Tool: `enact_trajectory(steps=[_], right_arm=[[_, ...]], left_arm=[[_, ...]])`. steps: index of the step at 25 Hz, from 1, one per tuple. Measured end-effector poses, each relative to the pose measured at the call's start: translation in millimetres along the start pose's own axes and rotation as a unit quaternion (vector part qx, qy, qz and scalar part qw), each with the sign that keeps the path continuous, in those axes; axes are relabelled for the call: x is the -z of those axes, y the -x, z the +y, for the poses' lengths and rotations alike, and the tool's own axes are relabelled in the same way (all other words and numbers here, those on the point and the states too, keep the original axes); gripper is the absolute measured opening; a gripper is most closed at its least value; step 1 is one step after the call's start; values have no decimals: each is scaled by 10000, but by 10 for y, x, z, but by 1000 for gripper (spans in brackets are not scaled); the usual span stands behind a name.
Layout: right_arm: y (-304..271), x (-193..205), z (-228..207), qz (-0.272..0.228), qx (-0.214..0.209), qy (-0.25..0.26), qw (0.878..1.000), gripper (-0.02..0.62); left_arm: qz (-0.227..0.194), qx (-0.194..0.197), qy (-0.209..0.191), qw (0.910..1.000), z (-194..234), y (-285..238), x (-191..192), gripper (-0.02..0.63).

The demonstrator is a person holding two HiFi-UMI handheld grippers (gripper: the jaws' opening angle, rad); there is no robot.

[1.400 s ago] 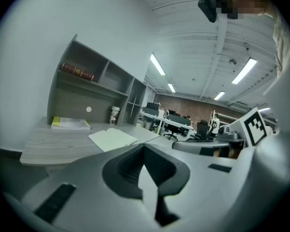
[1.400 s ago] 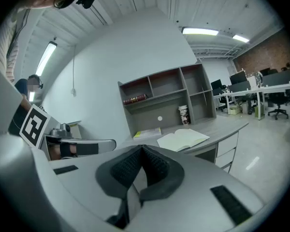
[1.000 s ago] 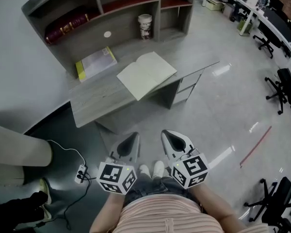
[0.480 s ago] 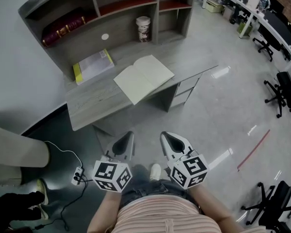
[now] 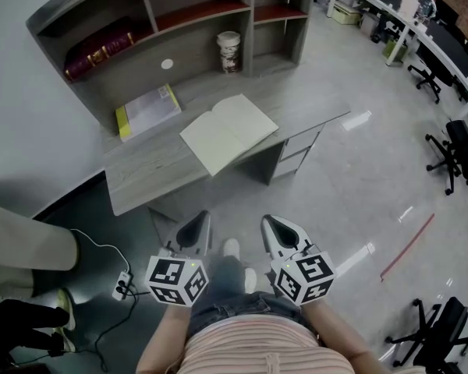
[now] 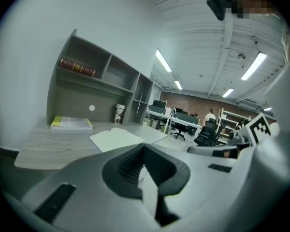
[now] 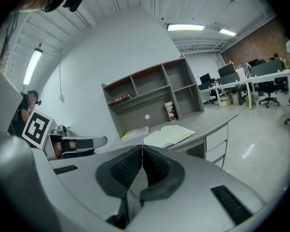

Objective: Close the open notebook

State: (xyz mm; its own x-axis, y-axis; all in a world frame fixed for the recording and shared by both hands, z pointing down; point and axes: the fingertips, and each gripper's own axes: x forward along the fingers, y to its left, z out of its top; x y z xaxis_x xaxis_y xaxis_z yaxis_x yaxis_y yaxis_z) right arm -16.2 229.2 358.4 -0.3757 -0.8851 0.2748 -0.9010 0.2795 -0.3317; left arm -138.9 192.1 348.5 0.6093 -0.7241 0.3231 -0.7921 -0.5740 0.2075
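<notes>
On the desk [image 5: 140, 174], notebook [image 5: 228, 133] lies open; left claw [image 5: 200, 218], right claw [image 5: 268, 222] seemingly closed.

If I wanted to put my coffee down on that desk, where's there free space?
Two bare patches on the desk: the front left corner, bordered by the yellow book and the notebook, and the right end, between the notebook and the desk's edge. The middle is taken by the notebook; the cup stands behind it.

Head view steeply down, gripper views level, all sharing notebook [image 5: 228, 133]
</notes>
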Motion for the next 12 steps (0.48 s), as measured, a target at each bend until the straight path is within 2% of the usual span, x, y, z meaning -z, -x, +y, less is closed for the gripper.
enact_trajectory(steps=[12], right_arm=[[-582, -155, -422, 199, 79, -156, 9996, 9]], left_arm=[[163, 3, 171, 9997, 364, -685, -100, 12]])
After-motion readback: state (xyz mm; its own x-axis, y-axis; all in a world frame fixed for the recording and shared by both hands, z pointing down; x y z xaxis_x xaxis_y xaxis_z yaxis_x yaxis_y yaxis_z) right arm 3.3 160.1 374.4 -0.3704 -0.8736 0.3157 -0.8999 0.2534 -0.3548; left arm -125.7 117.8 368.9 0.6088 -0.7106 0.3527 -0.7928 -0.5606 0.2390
